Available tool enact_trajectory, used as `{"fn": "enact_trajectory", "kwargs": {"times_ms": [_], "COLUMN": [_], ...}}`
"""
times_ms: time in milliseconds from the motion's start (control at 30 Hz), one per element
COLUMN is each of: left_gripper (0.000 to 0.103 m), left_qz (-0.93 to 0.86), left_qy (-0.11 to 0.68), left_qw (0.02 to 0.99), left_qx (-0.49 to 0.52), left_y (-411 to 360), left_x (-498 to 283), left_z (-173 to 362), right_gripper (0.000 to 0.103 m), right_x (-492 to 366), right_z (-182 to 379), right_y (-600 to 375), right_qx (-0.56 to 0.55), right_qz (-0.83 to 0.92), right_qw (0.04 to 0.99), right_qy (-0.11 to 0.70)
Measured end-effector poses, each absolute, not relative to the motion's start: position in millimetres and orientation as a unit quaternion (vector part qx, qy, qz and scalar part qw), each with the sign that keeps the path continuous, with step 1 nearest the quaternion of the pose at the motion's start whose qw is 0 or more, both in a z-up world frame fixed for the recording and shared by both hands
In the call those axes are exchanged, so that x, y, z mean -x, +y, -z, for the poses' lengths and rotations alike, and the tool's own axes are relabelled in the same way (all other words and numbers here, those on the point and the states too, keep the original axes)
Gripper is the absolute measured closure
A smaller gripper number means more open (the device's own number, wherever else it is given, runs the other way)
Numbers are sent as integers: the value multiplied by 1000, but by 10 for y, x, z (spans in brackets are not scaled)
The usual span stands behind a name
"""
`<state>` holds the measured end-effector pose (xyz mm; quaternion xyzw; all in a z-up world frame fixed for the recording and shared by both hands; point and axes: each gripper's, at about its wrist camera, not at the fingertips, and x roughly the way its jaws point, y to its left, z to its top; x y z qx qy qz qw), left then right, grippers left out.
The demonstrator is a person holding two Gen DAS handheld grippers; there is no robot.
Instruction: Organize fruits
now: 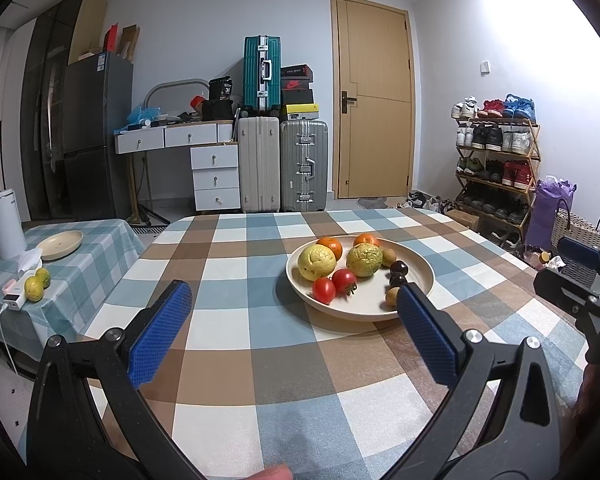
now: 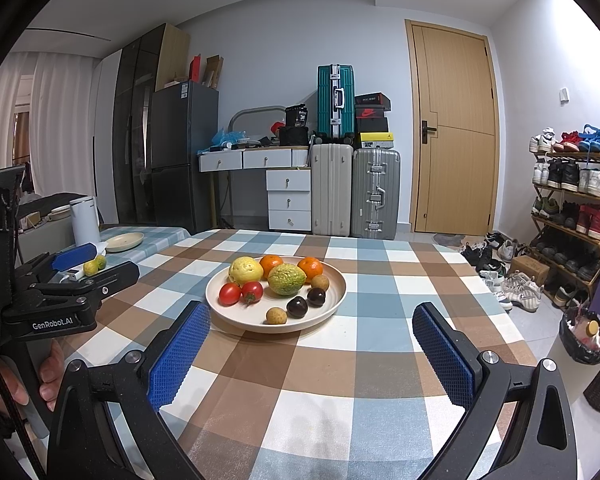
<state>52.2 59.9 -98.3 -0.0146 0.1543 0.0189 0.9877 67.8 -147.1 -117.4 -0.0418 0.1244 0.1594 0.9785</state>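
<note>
While both grippers hang above the checked blue, brown and white tablecloth (image 2: pixel 300 380), the round cream plate (image 2: pixel 336 294) of fruit sits on it near the middle of the right wrist view and right of centre in the left wrist view. The left gripper (image 1: pixel 294 304) has its blue-padded jaws spread wide with nothing between them; its right pad overlaps the plate's near rim in the left wrist picture, though whether it touches the plate cannot be told. The right gripper (image 2: pixel 310 322) is likewise wide apart and empty, framing the near edge of the plate in its own view.

On the plate, two bumpy yellow-green citrus fruits (image 2: pixel 286 279) lie toward the back with two oranges (image 2: pixel 272 265) just behind them. Two red tomatoes (image 2: pixel 230 293) lie side by side at the plate's left front, and two dark purple round fruits (image 2: pixel 297 307) sit at the front right, with small tan round fruits (image 2: pixel 276 315) near them (one at the front, one further back).

At the left edge of the left wrist frame, a smaller table with a pale green checked cloth (image 1: pixel 80 280) carries an empty cream dish (image 1: pixel 60 245), a white cylindrical kettle (image 1: pixel 6 224), and two small yellow-green citrus (image 1: pixel 37 284) beside a white power bank (image 1: pixel 14 300). A hand (image 2: pixel 40 376) grips the left gripper's handle at the lower left of the right wrist view.
</note>
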Motion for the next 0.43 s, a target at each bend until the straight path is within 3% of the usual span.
{"fn": "enact_trajectory", "kwargs": {"times_ms": [433], "left_gripper": [1], "left_qz": [-5], "left_qy": [157], "left_qw": [987], "left_qx": [13], "left_y": [544], "left_x": [-527], "left_z": [1004], "right_gripper": [0], "right_x": [-680], "right_z": [1175], "right_y": [-1469], "right_qx": [42], "right_qz": [-159], "right_qw": [978], "right_qy": [124]}}
